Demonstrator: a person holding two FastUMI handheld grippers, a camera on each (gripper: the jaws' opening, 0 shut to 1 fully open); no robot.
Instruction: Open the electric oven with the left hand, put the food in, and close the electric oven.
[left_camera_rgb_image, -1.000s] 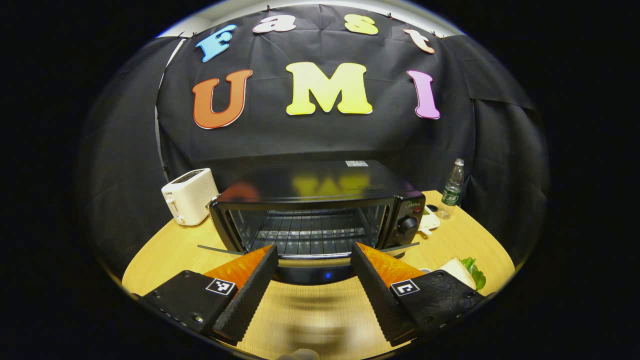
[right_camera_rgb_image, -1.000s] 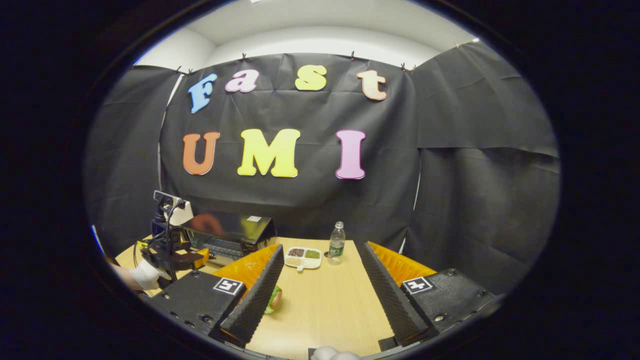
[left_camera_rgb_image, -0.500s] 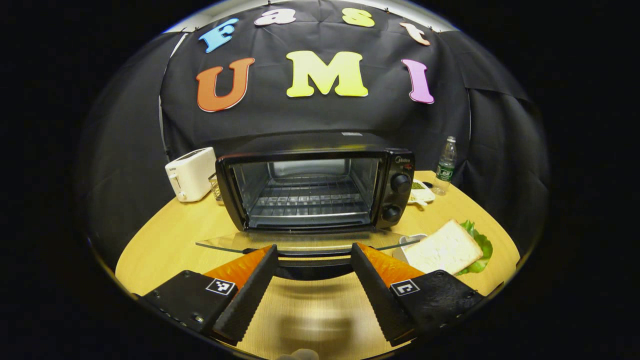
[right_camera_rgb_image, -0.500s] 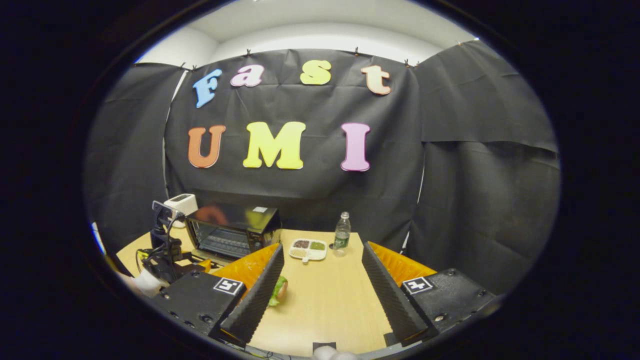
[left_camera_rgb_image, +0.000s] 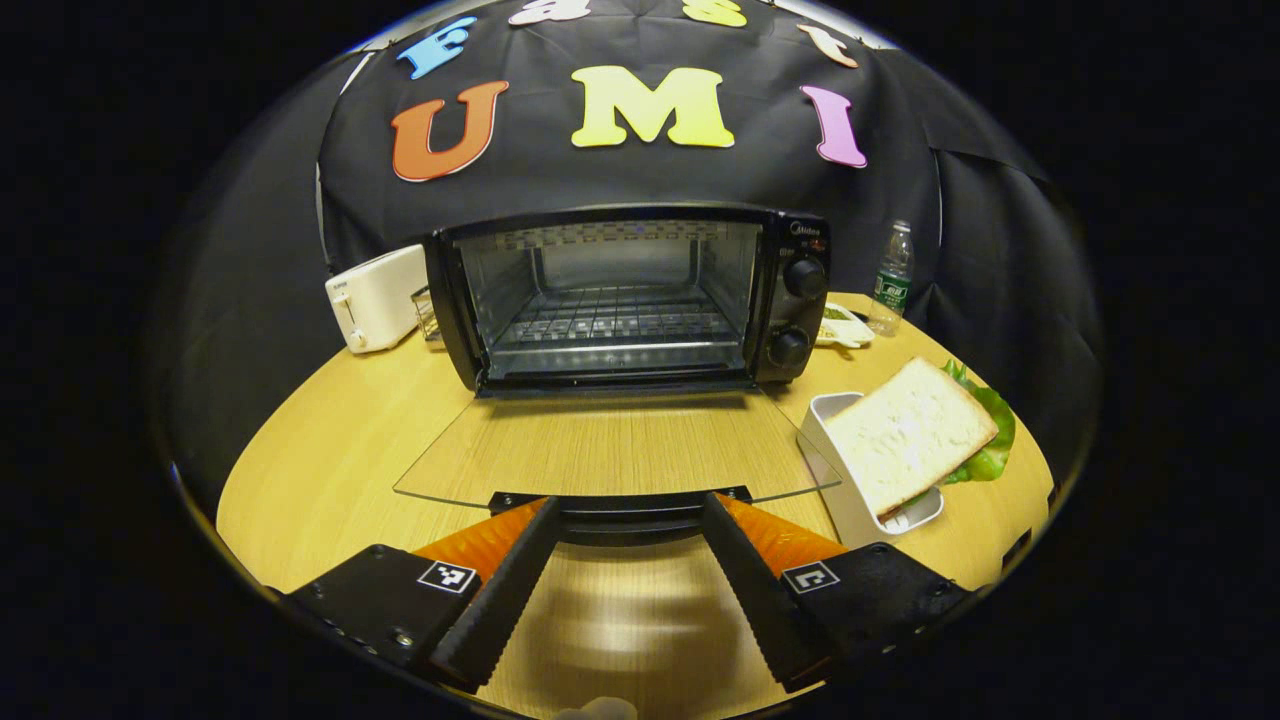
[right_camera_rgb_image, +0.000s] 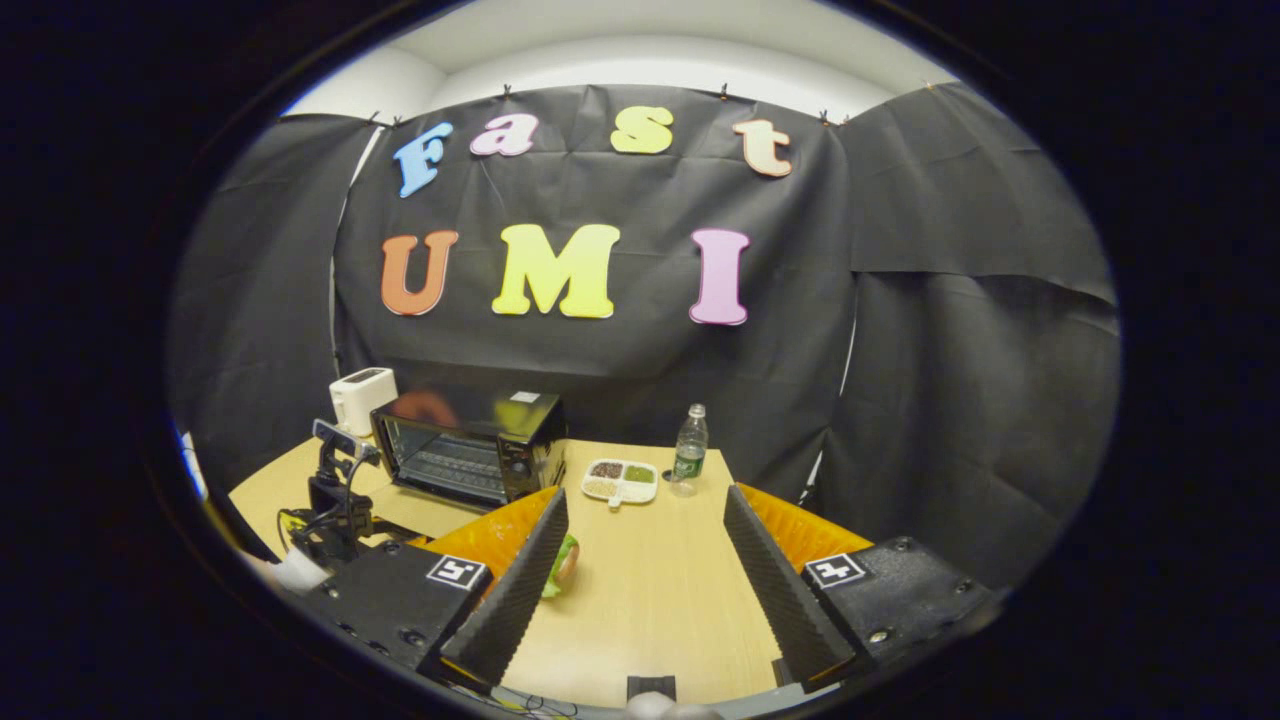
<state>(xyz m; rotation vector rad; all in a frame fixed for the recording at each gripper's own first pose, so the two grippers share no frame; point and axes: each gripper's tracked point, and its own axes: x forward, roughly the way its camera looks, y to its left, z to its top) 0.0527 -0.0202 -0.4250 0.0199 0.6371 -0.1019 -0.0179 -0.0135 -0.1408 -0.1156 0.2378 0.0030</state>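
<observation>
Door: glass door (left_camera_rgb_image: 615, 445) of black electric oven (left_camera_rgb_image: 625, 295) now lies flat; opening seems finished.
Left gripper (left_camera_rgb_image: 622, 512): fingers spread beside the door handle (left_camera_rgb_image: 622, 507); touching unclear.
Right gripper (right_camera_rgb_image: 645, 500): open, empty.
Next: white bread sandwich (left_camera_rgb_image: 915, 435), right table edge.

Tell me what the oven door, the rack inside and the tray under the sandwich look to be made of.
Oven door: clear glass, since the table's wood grain shows through it; dark handle bar, material unclear.
Rack: bare metal wire, shiny and silver-grey.
Tray: white, smooth and matte, probably plastic, possibly ceramic.
</observation>
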